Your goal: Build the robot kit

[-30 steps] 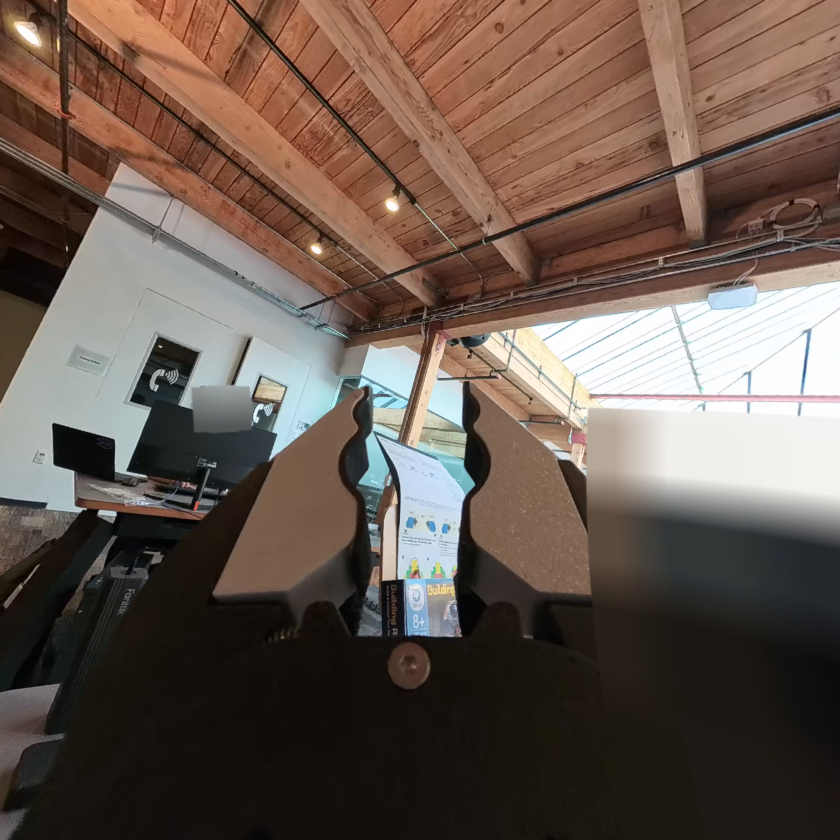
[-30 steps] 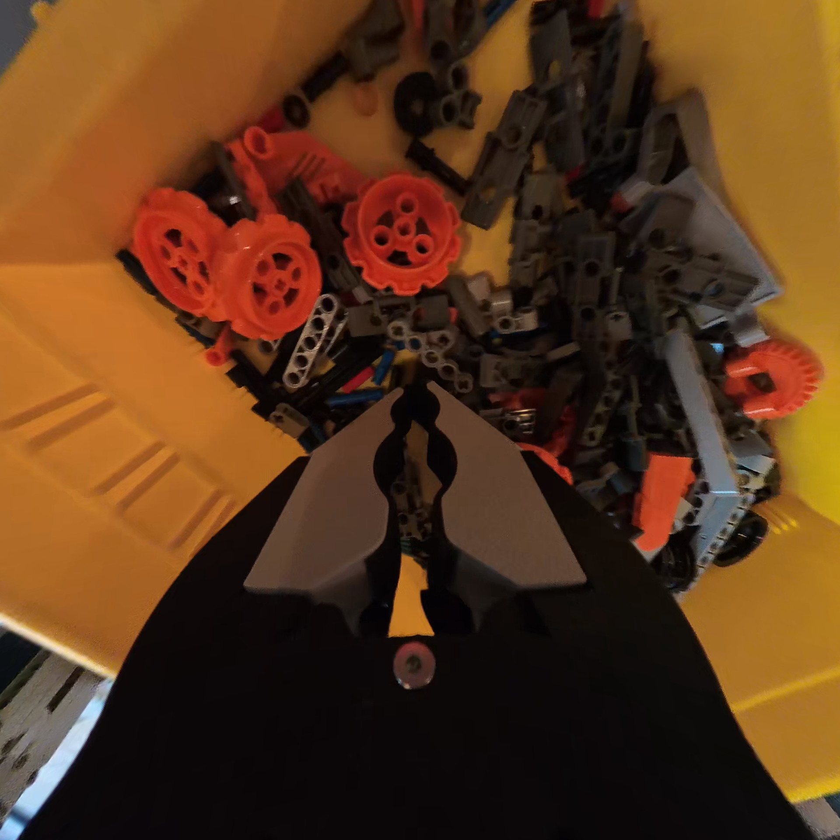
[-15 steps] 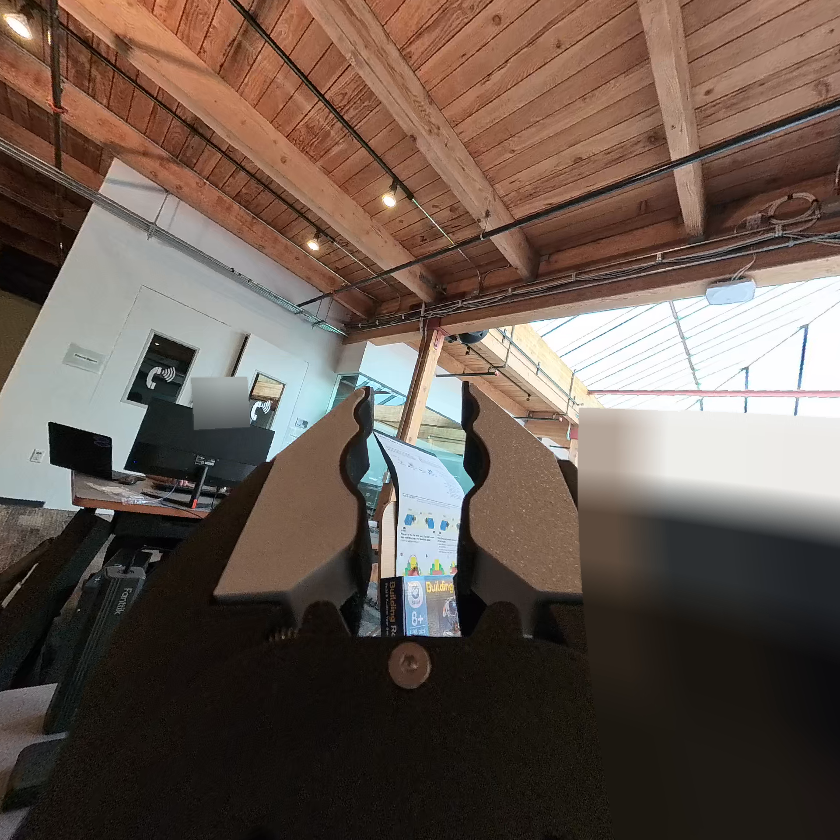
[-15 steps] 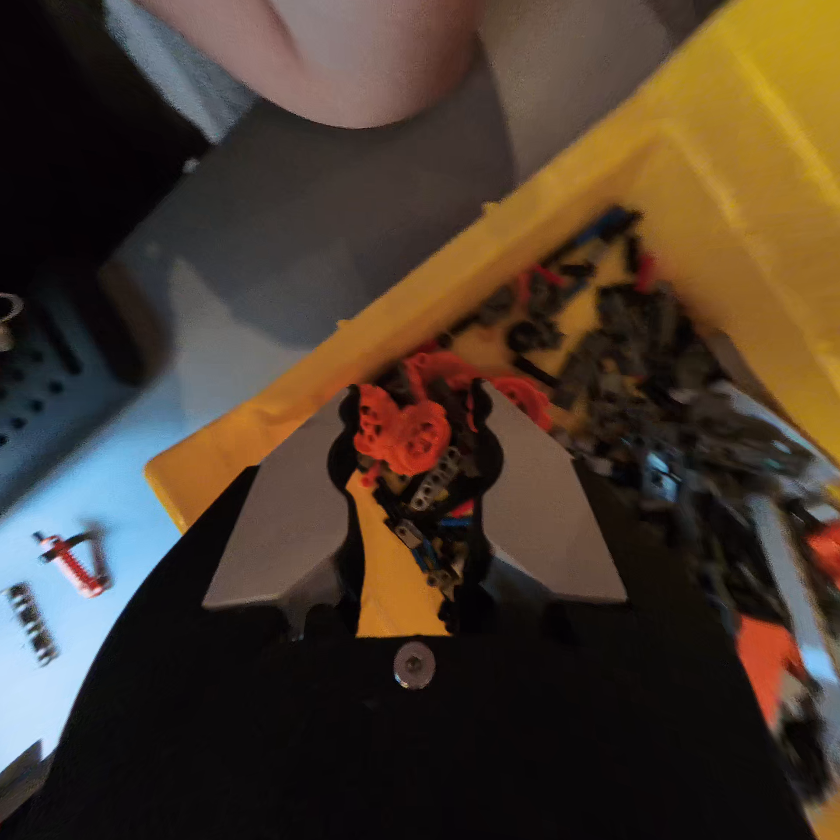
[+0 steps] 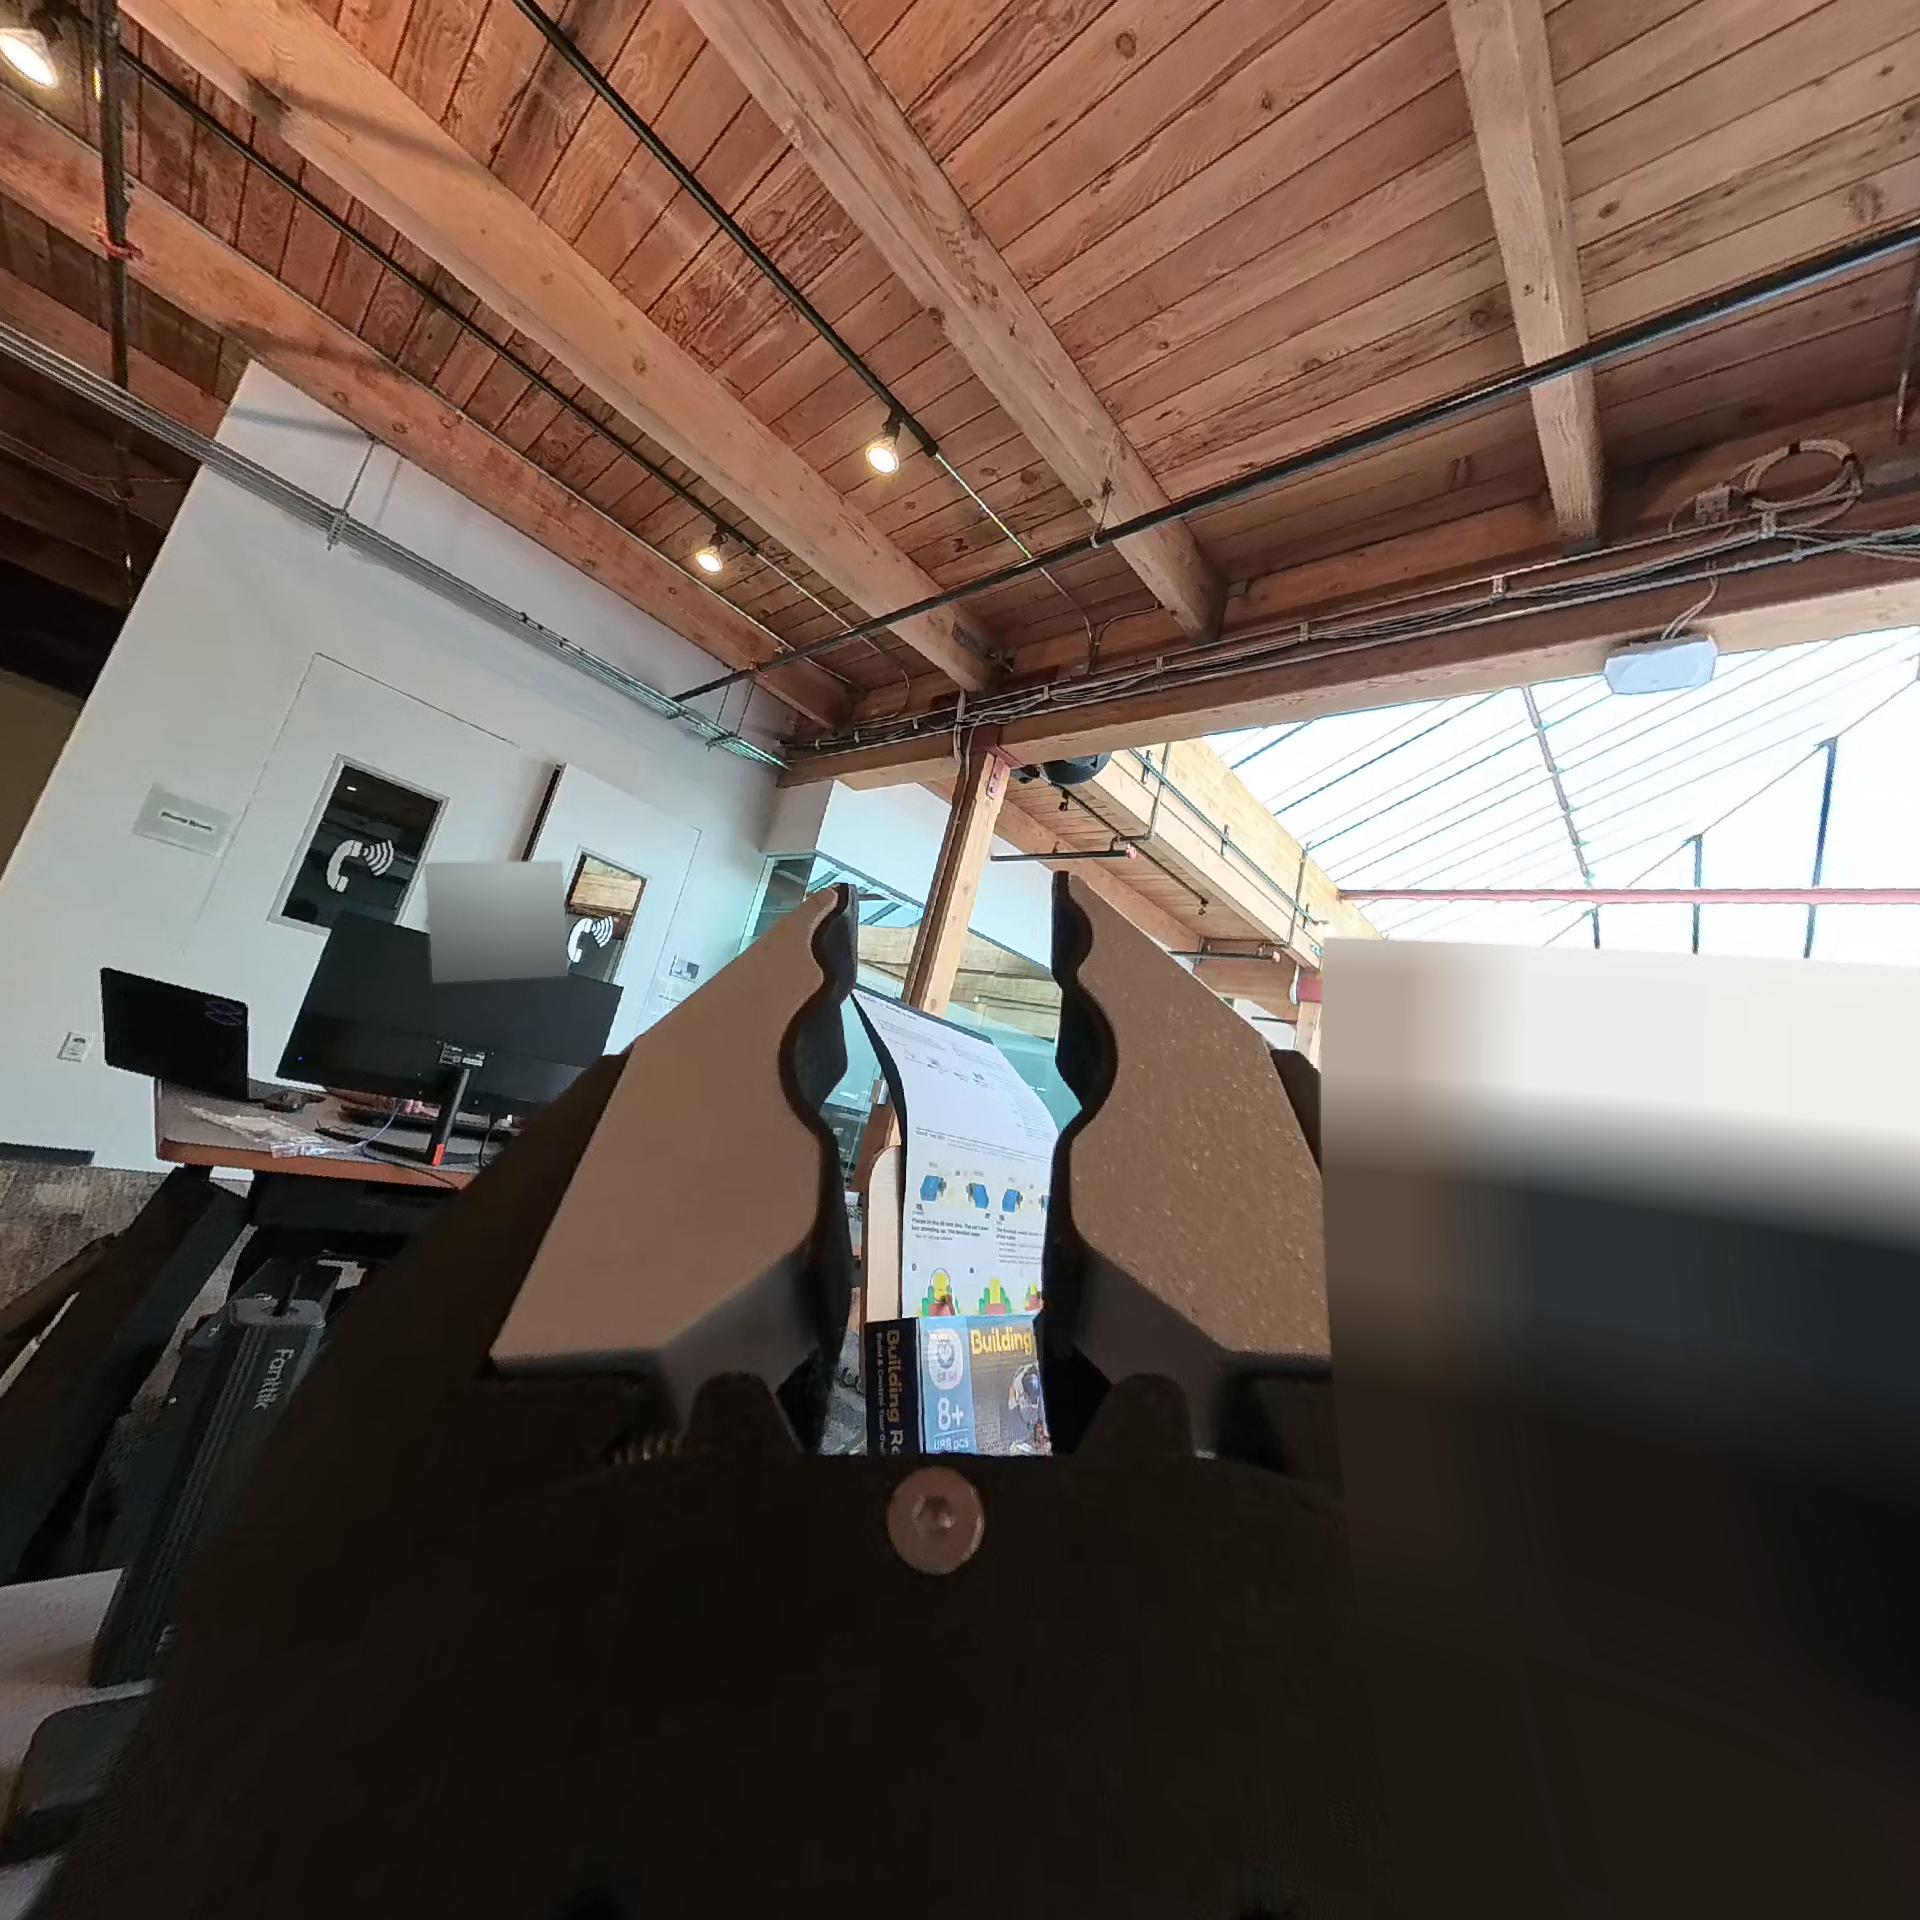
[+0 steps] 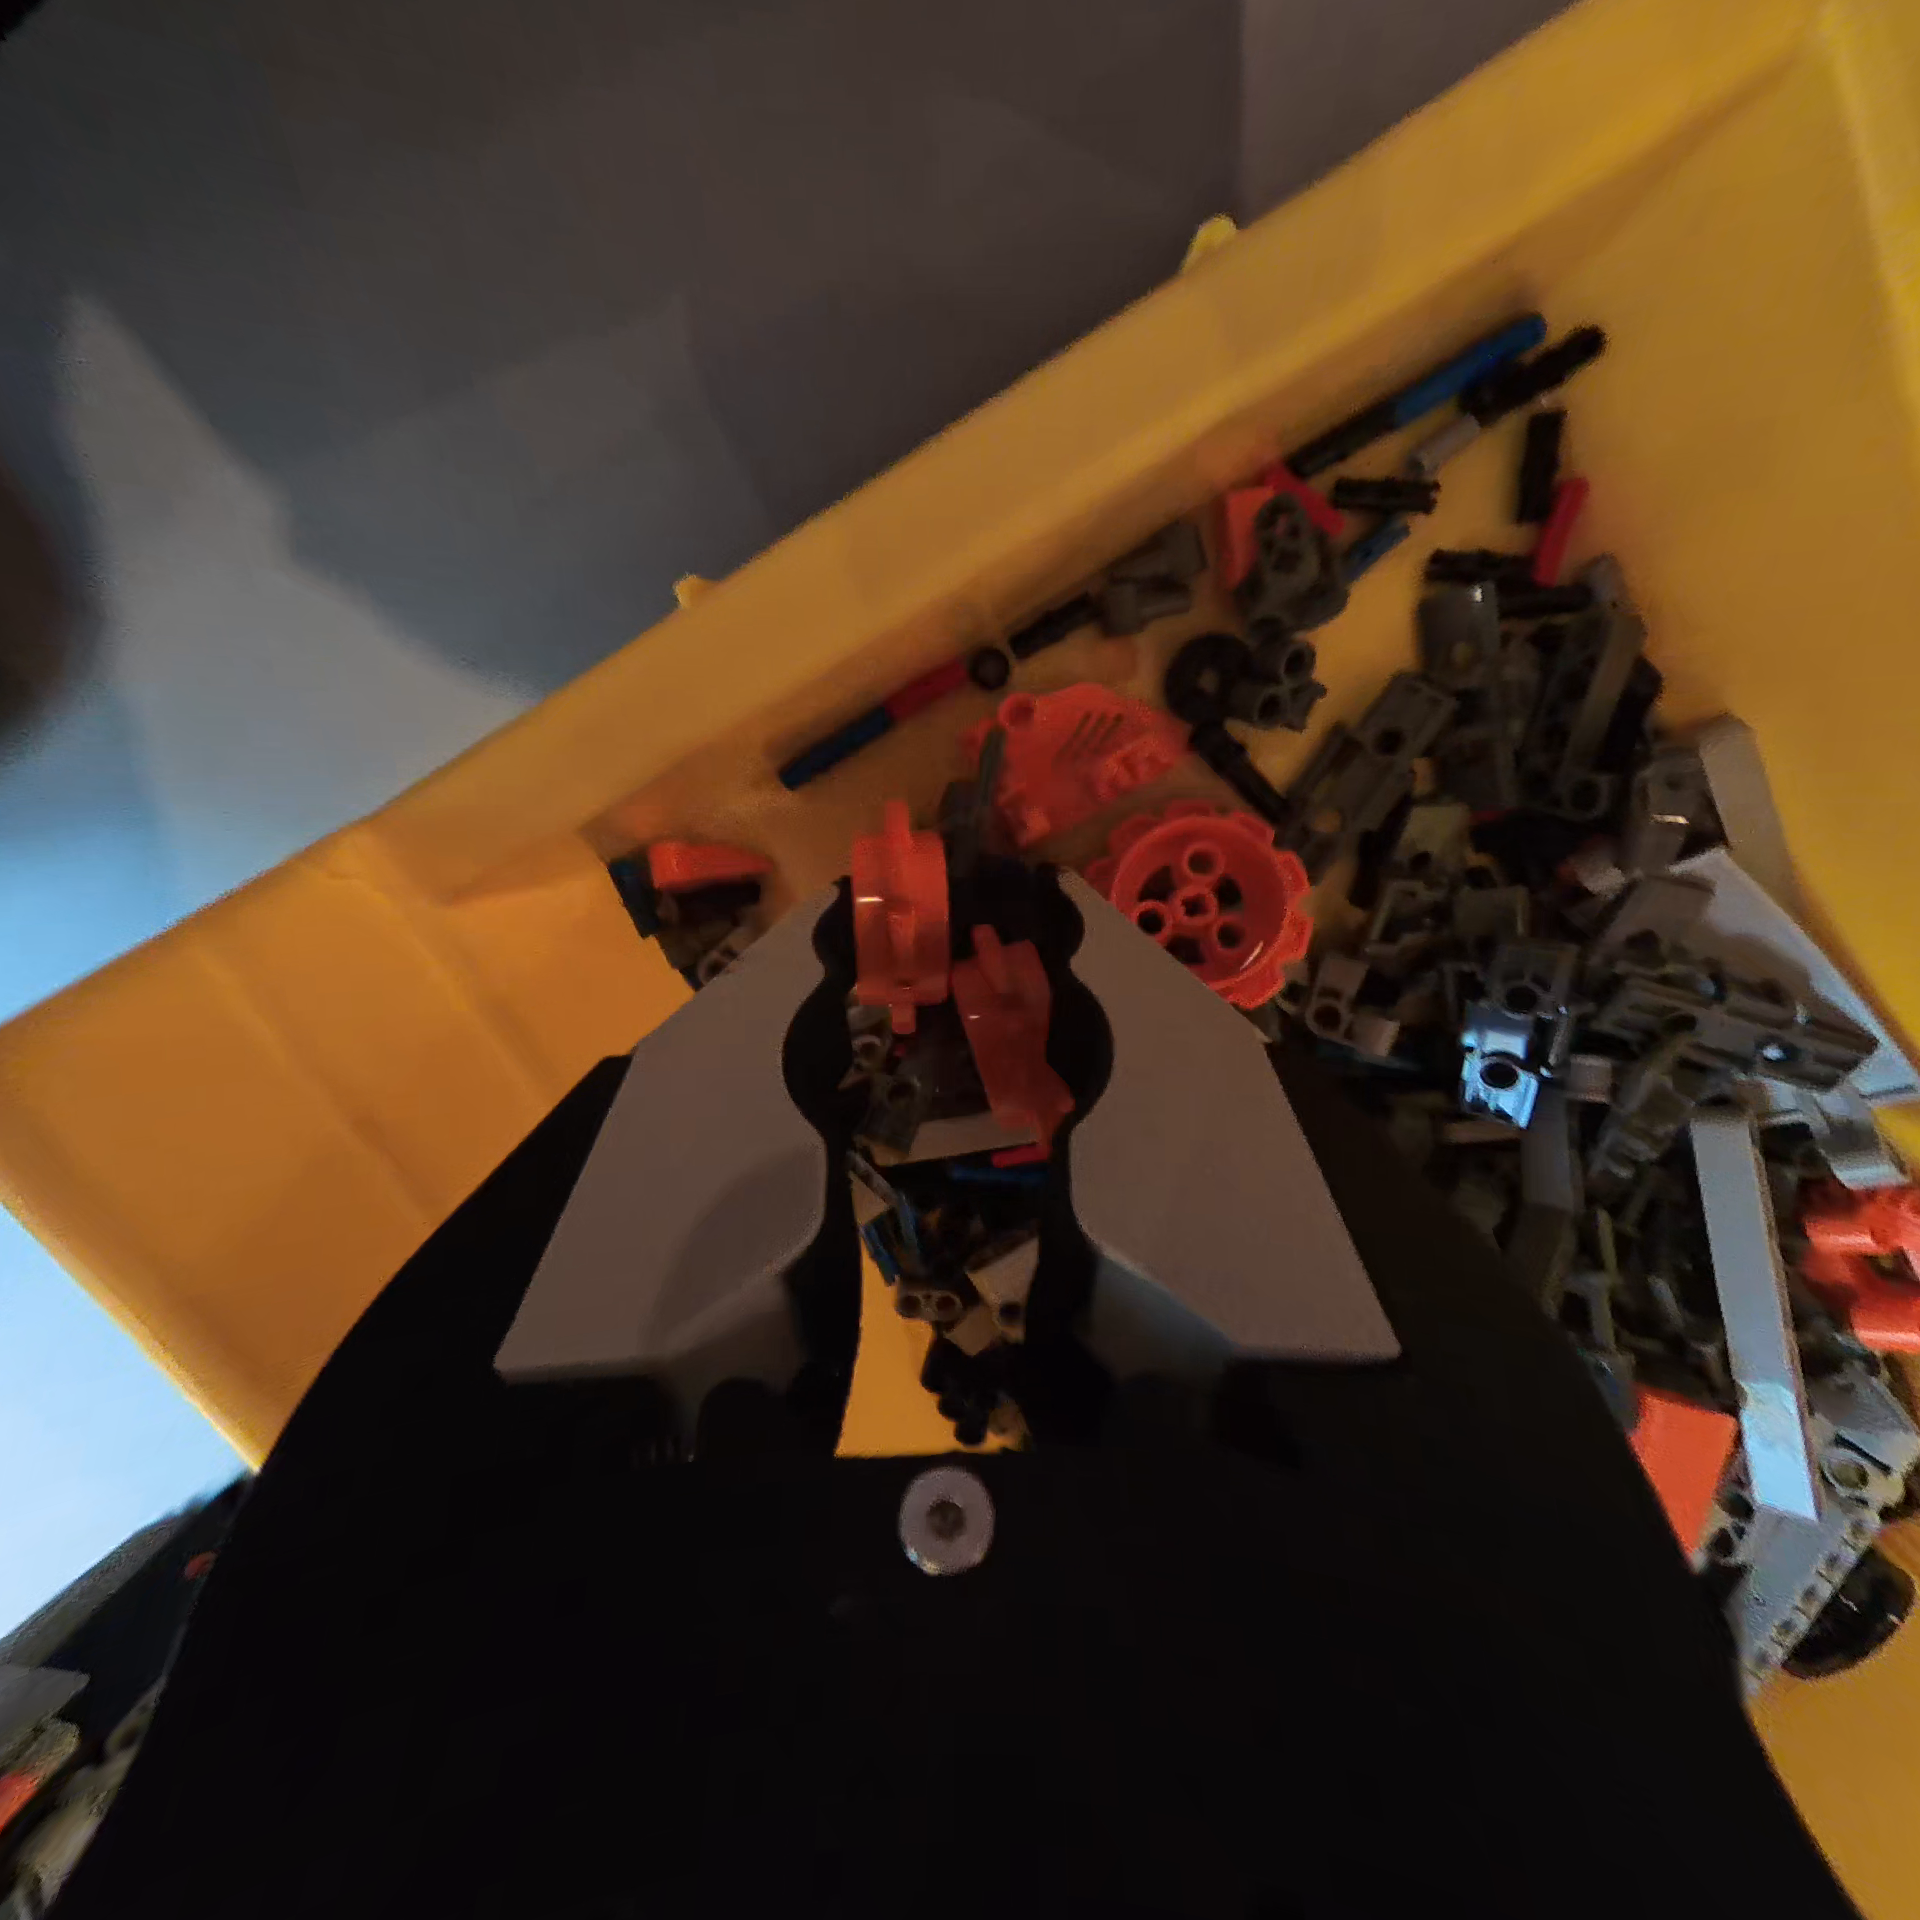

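Observation:
My right gripper (image 6: 951, 894) is open above a yellow bin (image 6: 312, 1091) full of small building parts. Between its fingertips show two joined orange wheels (image 6: 899, 914), (image 6: 1008, 1029) lying near the bin's left wall; I cannot tell if the fingers touch them. An orange toothed wheel (image 6: 1195, 914) and an orange panel (image 6: 1070, 748) lie just beyond, to the right. My left gripper (image 5: 951, 904) is open and empty, tilted up at a wooden ceiling. Far off between its fingers stand a printed sheet (image 5: 966, 1143) and a small blue box (image 5: 977, 1382).
A heap of grey and black beams and pins (image 6: 1558, 935) with a long grey beam (image 6: 1756, 1351) fills the bin's right side. In the left wrist view a desk (image 5: 312, 1158) with a monitor (image 5: 447, 1018) and laptop (image 5: 171, 1029) stands at left, a black case (image 5: 239, 1455) nearer. Some 45 cm of space lies between my two pairs of fingers.
My right gripper went from nearly shut to open, drew back from the bin, then came in again over the orange wheels by the wall. The left gripper barely moved.

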`<state>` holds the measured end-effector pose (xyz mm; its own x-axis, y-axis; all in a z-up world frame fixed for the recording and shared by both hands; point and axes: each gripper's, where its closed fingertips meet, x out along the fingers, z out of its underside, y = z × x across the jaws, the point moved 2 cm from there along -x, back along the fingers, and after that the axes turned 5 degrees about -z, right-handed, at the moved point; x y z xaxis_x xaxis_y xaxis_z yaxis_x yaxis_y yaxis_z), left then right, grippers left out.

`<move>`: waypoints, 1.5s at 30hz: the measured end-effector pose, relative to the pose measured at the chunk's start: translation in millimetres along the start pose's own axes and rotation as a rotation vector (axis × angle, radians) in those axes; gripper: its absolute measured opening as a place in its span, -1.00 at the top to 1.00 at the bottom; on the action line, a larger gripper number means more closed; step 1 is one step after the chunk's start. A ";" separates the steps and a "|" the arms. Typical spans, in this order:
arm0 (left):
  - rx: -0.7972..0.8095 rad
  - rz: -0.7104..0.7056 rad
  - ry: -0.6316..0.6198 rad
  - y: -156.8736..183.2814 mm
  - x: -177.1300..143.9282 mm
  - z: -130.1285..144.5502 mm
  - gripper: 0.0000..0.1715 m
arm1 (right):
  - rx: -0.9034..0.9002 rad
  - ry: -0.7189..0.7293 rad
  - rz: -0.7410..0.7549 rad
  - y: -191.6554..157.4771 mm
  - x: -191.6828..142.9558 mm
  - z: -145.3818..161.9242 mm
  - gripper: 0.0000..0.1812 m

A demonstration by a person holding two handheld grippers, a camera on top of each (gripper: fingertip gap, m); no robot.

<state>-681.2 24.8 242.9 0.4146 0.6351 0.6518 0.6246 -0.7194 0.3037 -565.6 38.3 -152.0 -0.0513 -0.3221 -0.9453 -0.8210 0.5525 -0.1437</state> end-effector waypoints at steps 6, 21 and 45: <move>-0.003 -0.005 -0.001 -2.0 0.9 0.8 0.59 | 0.036 -0.082 0.062 18.3 -9.7 20.0 0.62; -0.004 -0.005 -0.018 -1.8 5.5 7.1 0.59 | 0.158 -0.145 0.264 70.5 -44.4 53.9 0.62; -0.003 0.020 -0.007 6.4 6.8 8.3 0.62 | 0.039 0.111 0.082 46.8 11.6 -46.9 0.51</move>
<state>-668.9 26.9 243.5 0.4314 0.6224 0.6530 0.6142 -0.7329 0.2928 -631.3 24.3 -156.0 -0.1820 -0.3565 -0.9164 -0.7889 0.6093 -0.0803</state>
